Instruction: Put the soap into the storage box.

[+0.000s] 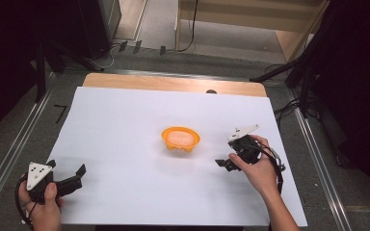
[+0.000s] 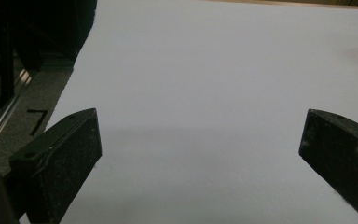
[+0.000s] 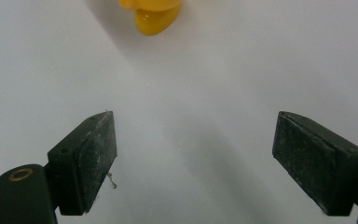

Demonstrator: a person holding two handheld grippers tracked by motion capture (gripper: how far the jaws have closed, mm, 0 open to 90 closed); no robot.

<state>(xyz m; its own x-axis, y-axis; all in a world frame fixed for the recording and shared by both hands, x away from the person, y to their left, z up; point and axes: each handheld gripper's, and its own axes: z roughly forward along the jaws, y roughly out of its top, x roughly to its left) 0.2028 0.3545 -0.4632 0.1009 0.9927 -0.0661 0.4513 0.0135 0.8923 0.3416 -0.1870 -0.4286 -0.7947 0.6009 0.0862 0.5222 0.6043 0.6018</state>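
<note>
White sheet (image 1: 125,125) covers the table, orange scalloped bowl (image 1: 180,138) mid-sheet. We see left gripper (image 2: 200,140) and right gripper (image 3: 196,149) both spread wide, empty, well apart from bowl.

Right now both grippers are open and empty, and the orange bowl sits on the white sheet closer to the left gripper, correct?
Not quite. The orange bowl sits closer to the right gripper than to the left gripper, as the high view shows. The rest holds: both are open and empty, and the bowl is on the white sheet.
</note>
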